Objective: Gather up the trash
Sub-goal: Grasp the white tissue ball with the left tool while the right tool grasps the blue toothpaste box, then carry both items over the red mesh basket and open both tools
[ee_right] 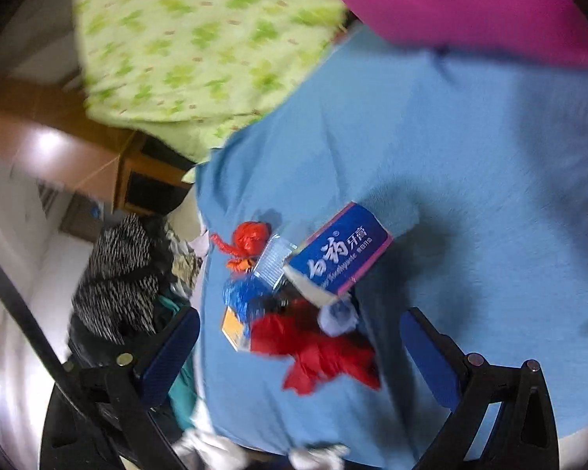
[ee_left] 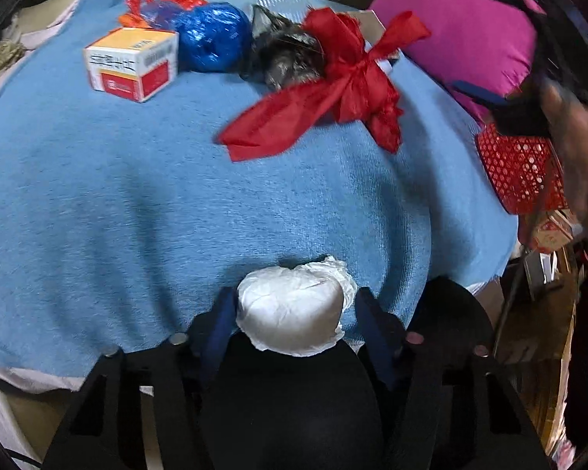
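A wide blue knitted cloth (ee_left: pixel 176 196) spreads ahead of both grippers, with a magenta cushion (ee_left: pixel 462 39) and a green-patterned quilt (ee_right: pixel 192 39) beyond its far edge. Off to the right of the left gripper (ee_left: pixel 294 305) hangs a red perforated basket (ee_left: pixel 517 168), probably where the rubbish goes.

Far ahead of the left gripper lies a heap of scraps: a crumpled red ribbon bow (ee_left: pixel 333 86), a shiny blue foil ball (ee_left: pixel 211 37), and a small white-and-orange cardboard box (ee_left: pixel 131 64). Seen from the right wrist, a blue toothpaste carton (ee_right: pixel 339 252) lies ahead of the right gripper (ee_right: pixel 298 352), whose jaws stand wide apart with nothing between them.

The left gripper's jaws are drawn in around a crumpled wad of white tissue (ee_left: pixel 290 309); its pads look to be touching both sides of it, so I judge it gripped. That wad should be nearly weightless, soft and easily squashed, not slippery. Taking it across its thick middle suits it best; loose edges could tear or slip free.
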The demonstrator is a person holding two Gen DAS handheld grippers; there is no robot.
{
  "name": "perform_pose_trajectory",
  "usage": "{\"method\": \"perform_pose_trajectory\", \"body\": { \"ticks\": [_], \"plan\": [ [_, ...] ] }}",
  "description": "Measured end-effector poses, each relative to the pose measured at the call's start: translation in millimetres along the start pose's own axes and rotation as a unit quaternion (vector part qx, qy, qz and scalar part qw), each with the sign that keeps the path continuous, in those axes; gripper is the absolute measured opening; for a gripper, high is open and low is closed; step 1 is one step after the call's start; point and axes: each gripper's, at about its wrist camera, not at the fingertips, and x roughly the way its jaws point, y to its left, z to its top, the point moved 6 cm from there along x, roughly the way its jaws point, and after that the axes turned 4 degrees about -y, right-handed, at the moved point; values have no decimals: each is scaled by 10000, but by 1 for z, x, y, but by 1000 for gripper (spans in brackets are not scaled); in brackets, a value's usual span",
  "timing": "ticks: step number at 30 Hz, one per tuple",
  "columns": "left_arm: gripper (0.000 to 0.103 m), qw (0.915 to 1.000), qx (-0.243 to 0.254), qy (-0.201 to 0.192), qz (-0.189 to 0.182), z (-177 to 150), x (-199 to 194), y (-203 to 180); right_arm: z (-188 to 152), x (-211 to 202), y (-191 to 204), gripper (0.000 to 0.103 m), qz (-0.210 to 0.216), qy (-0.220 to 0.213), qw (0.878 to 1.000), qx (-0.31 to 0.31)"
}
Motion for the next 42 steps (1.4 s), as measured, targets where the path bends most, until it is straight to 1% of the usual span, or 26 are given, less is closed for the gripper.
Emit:
{"method": "perform_pose_trajectory", "body": {
  "ticks": [1,3,4,5,8,10,11,12,13,14,16,20,22,25,28,29,30,32,33,34,37,38,40,41,42],
  "plan": [
    [53,10000,31,30,-17,0,3,-1,4,10,-4,103,8,74,9997,239],
    [51,9999,71,70,-46,0,9,-2,13,33,-9,103,-2,213,9972,715],
    [49,9999,80,73,-75,0,11,-2,16,40,-9,103,-35,268,9964,804],
    [48,9999,88,76,-98,0,11,-2,20,52,-9,103,-179,381,9950,901],
    [43,9998,119,60,-163,-2,8,-2,26,74,-9,103,-496,512,9921,1035],
    [41,9997,170,44,-192,-3,7,-3,26,86,-8,103,-699,656,9904,999],
    [40,9996,184,34,-189,-3,9,-3,25,94,-8,98,-783,745,9893,983],
    [40,9996,190,17,-187,-3,8,-3,25,97,-10,84,-864,758,9882,1011],
    [39,9996,177,-11,-202,-3,7,-3,24,101,-13,77,-1010,772,9865,1033],
    [38,9996,164,-33,-224,-3,6,-4,23,104,-14,72,-1034,799,9860,1037],
    [37,9995,138,-110,-263,-2,2,-4,21,105,-15,72,-988,731,9876,982],
    [37,9993,102,-323,-156,7,-11,-2,15,93,-11,71,-978,527,9921,577],
    [37,9989,77,-456,-82,16,-21,0,12,79,-3,71,-960,362,9944,252],
    [37,9971,121,-739,114,35,-39,2,8,43,22,71,-945,-141,9936,-605],
    [37,9935,219,-1093,211,60,-60,-11,-1,9,46,71,-810,-462,9878,-1246],
    [37,9918,287,-1223,235,69,-65,-19,-6,-10,55,71,-741,-643,9838,-1500],
    [37,9900,374,-1335,253,79,-71,-28,-9,-20,58,71,-711,-743,9814,-1621],
    [37,9869,587,-1488,234,96,-79,-49,-17,-55,67,71,-624,-1077,9723,-1977],
    [37,9855,687,-1538,198,103,-82,-60,-21,-71,68,71,-585,-1202,9687,-2091],
    [37,9836,812,-1601,140,109,-86,-75,-25,-95,68,71,-563,-1393,9626,-2254],
    [37,9781,1148,-1736,-95,123,-89,-119,-30,-148,61,71,-642,-1842,9498,-2446],
    [37,9750,1304,-1784,-251,132,-89,-141,-29,-168,52,71,-663,-1955,9479,-2426],
    [38,9708,1506,-1799,-502,140,-88,-173,-25,-202,35,71,-765,-2191,9452,-2298],
    [38,9681,1644,-1774,-656,147,-82,-195,-21,-223,21,71,-891,-2337,9433,-2182],
    [38,9666,1726,-1750,-733,151,-79,-208,-18,-238,9,71,-965,-2412,9421,-2120]
  ]
}}
